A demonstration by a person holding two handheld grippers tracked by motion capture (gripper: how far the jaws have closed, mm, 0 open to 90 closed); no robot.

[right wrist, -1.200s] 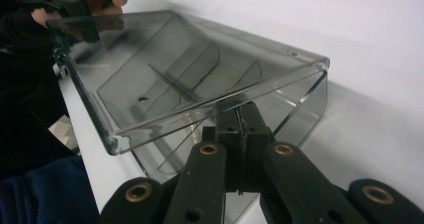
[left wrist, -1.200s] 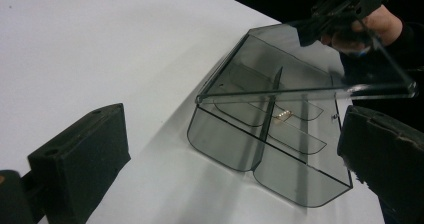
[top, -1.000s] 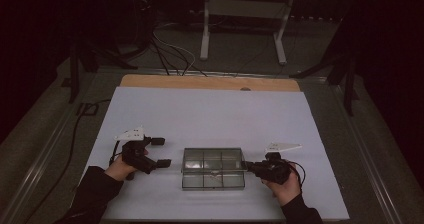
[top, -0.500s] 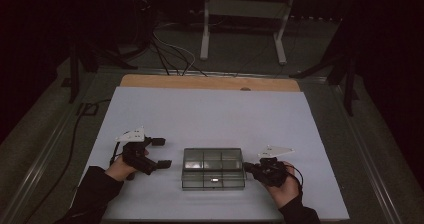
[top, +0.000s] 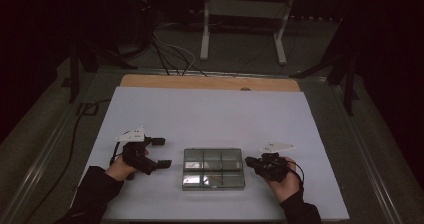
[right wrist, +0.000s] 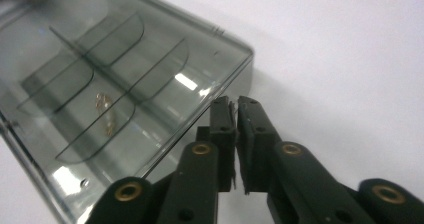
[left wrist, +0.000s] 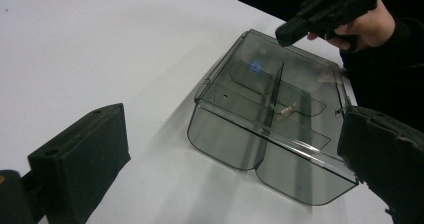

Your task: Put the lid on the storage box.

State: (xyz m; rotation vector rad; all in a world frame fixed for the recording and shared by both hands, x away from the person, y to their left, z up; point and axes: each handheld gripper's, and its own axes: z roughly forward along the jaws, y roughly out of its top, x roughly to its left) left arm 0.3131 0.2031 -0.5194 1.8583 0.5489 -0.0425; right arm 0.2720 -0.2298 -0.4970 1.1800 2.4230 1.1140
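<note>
We are holding a gripper in each hand at a counter [top: 210, 114] covered with a white sheet, and a smoky transparent plastic compartment box [top: 213, 168] is lying flat between the two, near the counter's near edge. Its clear lid is closed, and thin dividers are splitting the inside into two rows of compartments. In the left gripper view, a small pale metallic piece [left wrist: 286, 110] is lying in one of the compartments, close to the central divider; we cannot tell what it is.

Our left gripper [top: 161, 152] is resting on the counter to the left of the box, a little apart from it and pointing toward it. Its jaws are standing wide apart with nothing between them, and its own view is looking across the counter at the box's long side.

Our right gripper [top: 250, 162] is sitting just beside the box's right end, its tip at the box's edge. In the right gripper view [right wrist: 235, 115] its jaws are nearly together, with only a narrow slit between the pads; they have just been opening slightly. We cannot make out anything clearly held in that slit. The jaw tips are lying right at the lid's corner edge, though whether they are touching it we cannot tell.
</note>
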